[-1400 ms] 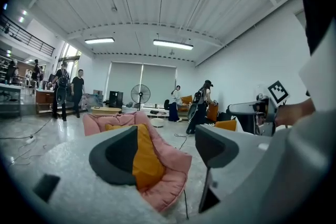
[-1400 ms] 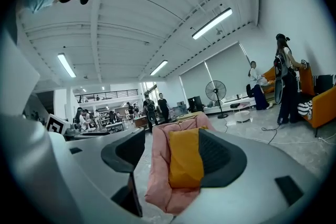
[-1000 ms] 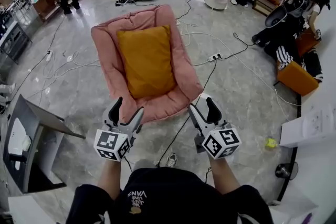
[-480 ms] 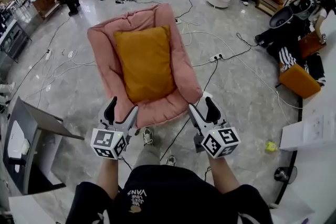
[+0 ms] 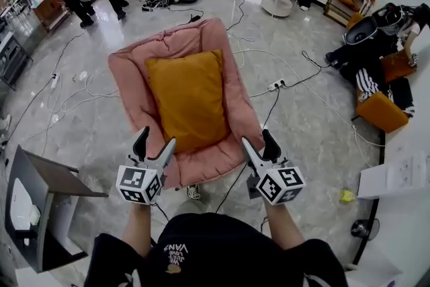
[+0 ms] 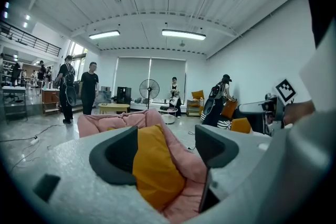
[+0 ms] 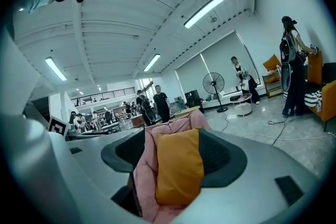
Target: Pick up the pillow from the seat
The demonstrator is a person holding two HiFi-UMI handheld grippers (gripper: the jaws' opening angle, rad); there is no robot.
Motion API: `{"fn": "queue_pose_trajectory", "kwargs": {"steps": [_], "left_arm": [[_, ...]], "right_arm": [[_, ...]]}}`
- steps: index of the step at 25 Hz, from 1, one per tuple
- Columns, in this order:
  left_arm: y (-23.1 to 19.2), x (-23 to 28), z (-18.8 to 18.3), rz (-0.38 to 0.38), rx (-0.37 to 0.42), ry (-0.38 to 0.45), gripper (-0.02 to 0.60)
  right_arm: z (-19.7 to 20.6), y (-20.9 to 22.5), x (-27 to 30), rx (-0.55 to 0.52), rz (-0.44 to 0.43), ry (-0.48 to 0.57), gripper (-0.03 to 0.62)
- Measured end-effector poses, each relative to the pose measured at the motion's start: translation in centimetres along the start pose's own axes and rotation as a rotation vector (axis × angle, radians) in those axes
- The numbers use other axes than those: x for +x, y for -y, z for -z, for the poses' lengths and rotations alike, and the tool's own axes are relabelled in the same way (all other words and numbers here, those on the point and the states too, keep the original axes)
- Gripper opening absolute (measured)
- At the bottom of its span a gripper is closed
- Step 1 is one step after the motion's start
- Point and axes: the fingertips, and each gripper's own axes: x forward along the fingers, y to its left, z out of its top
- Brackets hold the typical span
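Across the room spreads a grey polished stone floor (image 5: 322, 124), and on it, about the middle of the open space, sits a big pink padded lounge seat (image 5: 131, 87) with a thick quilted rim. Lying in that seat is a flat, mustard-orange rectangular pillow (image 5: 187, 99). It runs lengthwise down the middle of the cushion, its top edge near the seat's back edge and its bottom edge short of the front edge. Pink padding shows all round it.

At the seat's front edge the person holds both tools out, well apart. The left claw (image 5: 156, 139) is by the front left corner and the right claw (image 5: 257, 139) by the front right corner. Each claw is released, its two grey jaws spread wide with nothing gripped. Each gripper view shows the pillow and the pink rim through the gap, farther off and untouched. A marker cube sits behind each claw, next to the person's hands.

Beyond the seat's right edge, a small white power strip (image 5: 275, 85) lies on the floor among thin trailing cables.
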Motion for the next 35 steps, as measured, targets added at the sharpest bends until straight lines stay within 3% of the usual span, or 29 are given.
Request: {"fn": "queue_pose_trajectory", "kwargs": {"steps": [14,24,35], "left_arm": [[-12.5,6.3,-0.2,0.037,-0.026,-0.037,0.337],[-13.8,11.1,1.1,0.082,-0.079,-0.081,0.337],[-16.1,14.6,4.3,-0.048,-0.148,-0.154,0.337]], "right_arm": [[0.0,-1.8,12.4,0.012,0.081,-0.022,0.298],[0.5,0.6,15.2,0.019,0.136,-0.083,0.298],[2.9,6.0,21.4,0.020,0.069,-0.205,0.298]]}}
